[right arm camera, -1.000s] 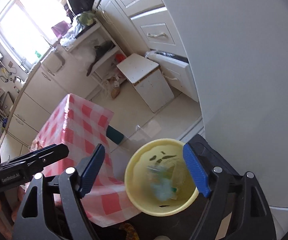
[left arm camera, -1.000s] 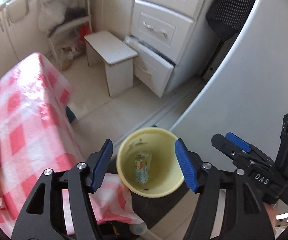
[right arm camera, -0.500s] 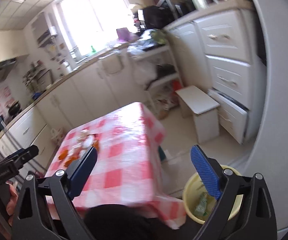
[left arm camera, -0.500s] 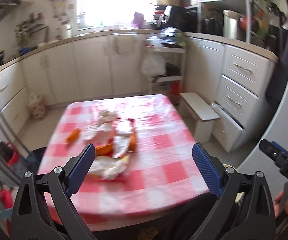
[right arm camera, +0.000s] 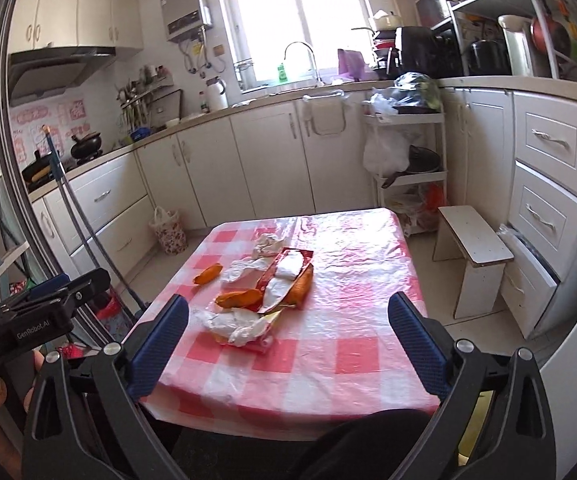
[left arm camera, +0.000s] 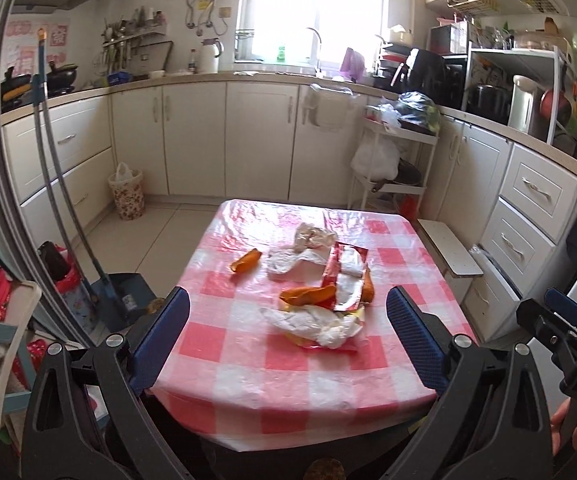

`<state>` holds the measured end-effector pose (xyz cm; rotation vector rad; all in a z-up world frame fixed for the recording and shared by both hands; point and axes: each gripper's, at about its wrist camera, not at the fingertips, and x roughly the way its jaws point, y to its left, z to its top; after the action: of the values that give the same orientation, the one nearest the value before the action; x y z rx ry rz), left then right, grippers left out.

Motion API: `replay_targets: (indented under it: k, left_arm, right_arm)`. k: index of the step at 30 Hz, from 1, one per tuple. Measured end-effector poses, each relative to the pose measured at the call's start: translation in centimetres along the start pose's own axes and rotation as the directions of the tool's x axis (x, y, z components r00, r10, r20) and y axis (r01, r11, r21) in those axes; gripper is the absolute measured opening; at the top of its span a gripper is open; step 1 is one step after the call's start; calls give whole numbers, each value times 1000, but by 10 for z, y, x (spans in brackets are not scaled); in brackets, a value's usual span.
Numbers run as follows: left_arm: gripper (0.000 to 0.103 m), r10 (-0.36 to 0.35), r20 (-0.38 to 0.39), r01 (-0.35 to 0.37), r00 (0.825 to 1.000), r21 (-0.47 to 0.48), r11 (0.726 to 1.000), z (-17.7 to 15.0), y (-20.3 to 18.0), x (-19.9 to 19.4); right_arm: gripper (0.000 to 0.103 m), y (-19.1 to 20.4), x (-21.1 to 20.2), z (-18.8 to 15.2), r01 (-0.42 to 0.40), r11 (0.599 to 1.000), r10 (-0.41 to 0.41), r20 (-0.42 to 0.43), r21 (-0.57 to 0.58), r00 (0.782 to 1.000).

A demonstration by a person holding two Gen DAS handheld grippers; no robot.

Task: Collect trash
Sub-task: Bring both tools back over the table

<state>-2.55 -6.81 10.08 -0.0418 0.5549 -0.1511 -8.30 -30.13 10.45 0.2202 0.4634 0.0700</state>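
Note:
Trash lies in a heap on the red-checked table (left arm camera: pixel 248 380): crumpled white tissues (left arm camera: pixel 312 326), a torn red wrapper (left arm camera: pixel 344 276), and orange peels (left arm camera: pixel 306 295), with one loose peel (left arm camera: pixel 245 261) to the left. My left gripper (left arm camera: pixel 288 332) is open and holds nothing, short of the table's near edge. My right gripper (right arm camera: pixel 288 344) is beside it with its jaws opening and nothing between them. From the right wrist view the same tissues (right arm camera: pixel 240 326), wrapper (right arm camera: pixel 284 276) and loose peel (right arm camera: pixel 207 274) show. A yellow sliver of the bin (right arm camera: pixel 474 428) shows low right.
A white stool (left arm camera: pixel 448 252) stands right of the table, in front of drawers, the lowest drawer (right arm camera: pixel 528 280) pulled out. A broom and dustpan (left arm camera: pixel 120 300) lean at the left. A small lined bin (left arm camera: pixel 126 196) and a wire rack (left arm camera: pixel 396 160) stand by the far cabinets.
Both grippers swung up from over the yellow bin, where dropped trash lay, to face the table. Their jaws have spread wider.

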Motion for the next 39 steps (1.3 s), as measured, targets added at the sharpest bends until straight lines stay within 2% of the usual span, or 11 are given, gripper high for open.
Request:
replay_targets:
  k: [11,39]
  left_arm:
    - [95,59,-41,-62,997,-79,995,-18,49,10]
    - [95,53,-39,-55,998,-53,997,-18,42,1]
  right_arm:
    - [96,29,14,-2,-25,998,23,-33,-61,999]
    - [96,25,13,-1,-38,998,36,-47,-45,998]
